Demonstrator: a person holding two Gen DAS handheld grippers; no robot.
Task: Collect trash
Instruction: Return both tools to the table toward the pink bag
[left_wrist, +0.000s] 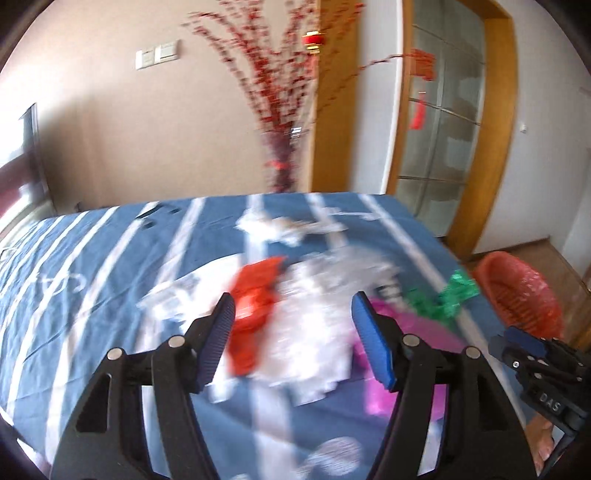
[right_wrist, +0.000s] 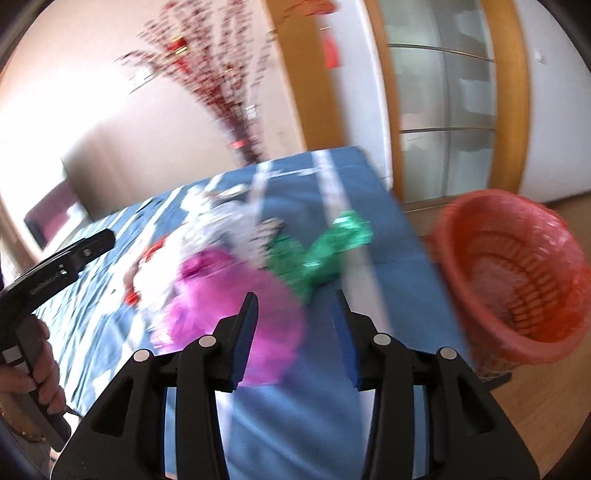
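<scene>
Both views are blurred, so fine details cannot be told. A table w/ a blue cloth with white stripes (left_wrist: 110, 266) is seen, and a heap of trash lies on it: a red wrapper (left_wrist: 255, 306), a crumpled white plastic piece (left_wrist: 314, 332), a magenta piece (right_wrist: 240, 295) and a green foil piece (right_wrist: 321, 254), all close together, some touching. The left gripper (left_wrist: 293, 341) is held above the heap, its jaws spread wide apart, nothing is held between them; red wrapper is seen just beside its left pad, white plastic betw. the pads but below them. The right gripper (right_wrist: 295, 339) is also released, jaws apart, nothing grasped, approx. over the magenta piece and the cloth edge. An orange basket (right_wrist: 461, 258) w/ a liner is seen on the wood floor, beside the table's right edge. Red-berry branches (left_wrist: 273, 85) stand behind the table, near the wall.
</scene>
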